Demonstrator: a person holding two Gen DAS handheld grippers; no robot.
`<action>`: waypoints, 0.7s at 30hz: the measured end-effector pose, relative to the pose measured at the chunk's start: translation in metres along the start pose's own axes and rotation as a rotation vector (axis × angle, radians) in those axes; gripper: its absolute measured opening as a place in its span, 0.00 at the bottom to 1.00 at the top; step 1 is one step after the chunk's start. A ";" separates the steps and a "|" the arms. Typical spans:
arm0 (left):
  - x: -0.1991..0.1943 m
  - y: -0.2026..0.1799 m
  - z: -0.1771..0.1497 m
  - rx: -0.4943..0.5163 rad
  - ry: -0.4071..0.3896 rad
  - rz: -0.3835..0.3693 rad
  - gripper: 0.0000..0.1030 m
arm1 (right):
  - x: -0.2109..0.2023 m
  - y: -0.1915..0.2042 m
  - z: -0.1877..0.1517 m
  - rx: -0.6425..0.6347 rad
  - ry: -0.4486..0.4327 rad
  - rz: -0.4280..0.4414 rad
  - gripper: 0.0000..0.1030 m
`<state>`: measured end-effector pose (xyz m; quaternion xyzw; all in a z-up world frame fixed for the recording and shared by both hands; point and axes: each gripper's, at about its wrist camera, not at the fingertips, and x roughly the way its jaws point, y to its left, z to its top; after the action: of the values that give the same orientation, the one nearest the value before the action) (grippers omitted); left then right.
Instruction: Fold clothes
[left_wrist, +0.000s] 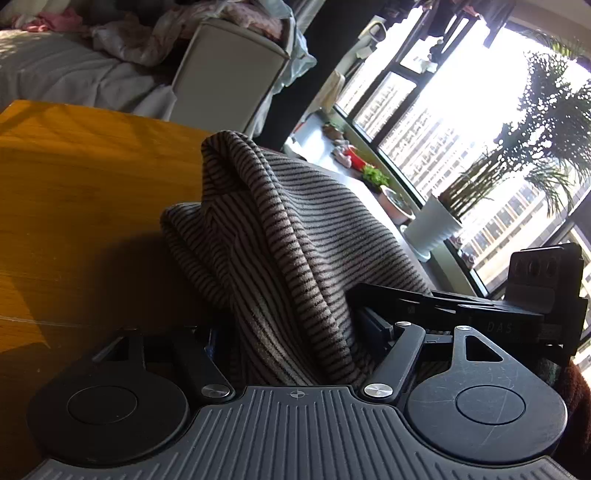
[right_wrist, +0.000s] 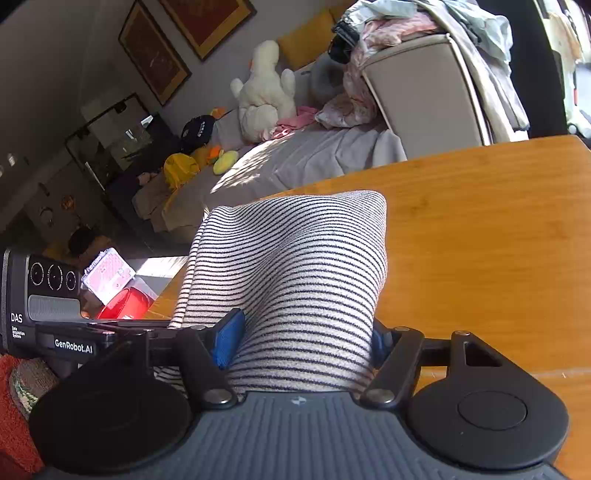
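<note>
1. The left gripper (left_wrist: 295, 325) is sitting low over the wooden table (left_wrist: 85, 184), and a thick bunch of the striped garment (left_wrist: 280, 236) is filling the gap between its jaws; the fingers are buried in the cloth, so I cannot tell whether they are pressing on it
2. The right gripper (right_wrist: 306, 339) is sitting over the same garment (right_wrist: 295, 266), with the cloth running between its blue pads (right_wrist: 229, 341); the fabric is bulging against the pads on both sides, but whether they are actually clamping it is not clear
3. The garment is lying bunched on the table (right_wrist: 480, 229) in both views, rising in a folded hump ahead of each gripper, its dark stripes running across a pale ground
4. In the left wrist view the other gripper's black body is showing at the right edge, just beside the cloth, and in the right wrist view the other one is showing at the left edge
5. Beyond the table a sofa (left_wrist: 66, 74) with loose clothes is standing, with a white stuffed toy (right_wrist: 264, 92) sitting on it
6. A bright window (left_wrist: 461, 92) with potted plants (left_wrist: 436, 225) is lining the far side
</note>
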<state>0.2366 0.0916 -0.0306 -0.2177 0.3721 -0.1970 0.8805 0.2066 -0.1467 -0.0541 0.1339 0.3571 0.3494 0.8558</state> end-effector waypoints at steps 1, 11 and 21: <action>-0.002 0.011 0.006 -0.019 -0.015 0.007 0.70 | 0.012 0.004 0.006 -0.010 -0.001 -0.003 0.65; -0.006 0.075 0.057 -0.071 -0.108 0.117 0.71 | 0.115 0.019 0.054 -0.082 -0.017 0.005 0.73; -0.055 0.045 0.078 0.048 -0.268 0.142 0.69 | 0.114 0.010 0.059 -0.151 -0.001 -0.022 0.83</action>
<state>0.2675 0.1751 0.0258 -0.1942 0.2609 -0.1121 0.9390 0.2997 -0.0589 -0.0665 0.0653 0.3310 0.3659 0.8674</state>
